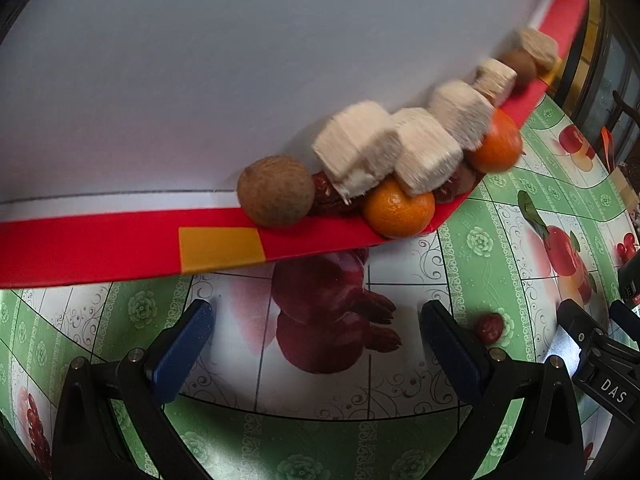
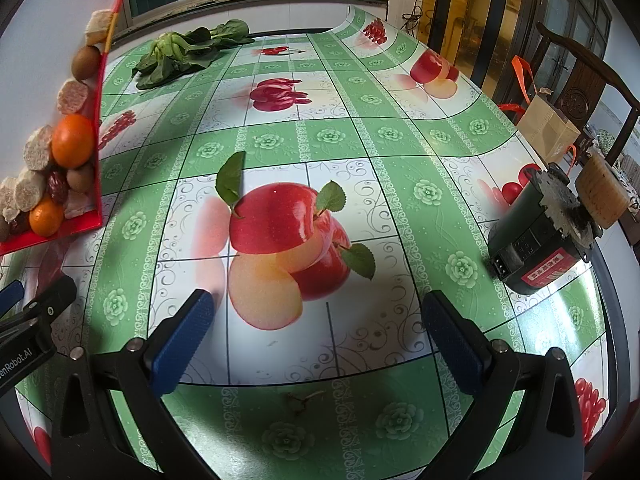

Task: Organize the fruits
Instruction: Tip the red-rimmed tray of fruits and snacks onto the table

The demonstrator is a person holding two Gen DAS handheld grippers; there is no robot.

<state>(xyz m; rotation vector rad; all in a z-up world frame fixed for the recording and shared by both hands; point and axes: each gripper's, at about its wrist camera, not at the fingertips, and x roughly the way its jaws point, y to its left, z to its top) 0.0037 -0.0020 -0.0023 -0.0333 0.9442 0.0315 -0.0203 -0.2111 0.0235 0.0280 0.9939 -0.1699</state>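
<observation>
A white tray with a red rim (image 1: 120,248) fills the upper left wrist view. Fruit is crowded along its rim: a brown kiwi (image 1: 276,191), two oranges (image 1: 400,208) (image 1: 498,144), pale sugarcane chunks (image 1: 356,148), red dates (image 1: 328,196) and a second kiwi (image 1: 518,66). One loose red date (image 1: 489,328) lies on the tablecloth just right of my left gripper (image 1: 318,320), which is open and holds nothing. My right gripper (image 2: 318,304) is open over a printed apple, holding nothing. The tray (image 2: 60,234) with an orange (image 2: 72,142) sits to its far left.
The table carries a green floral cloth (image 2: 360,132) with fruit prints. Leafy greens (image 2: 188,52) lie at the far side. A black and green device (image 2: 536,236) sits at the right edge, with a paper bag (image 2: 548,128) and a wooden chair (image 2: 580,80) beyond.
</observation>
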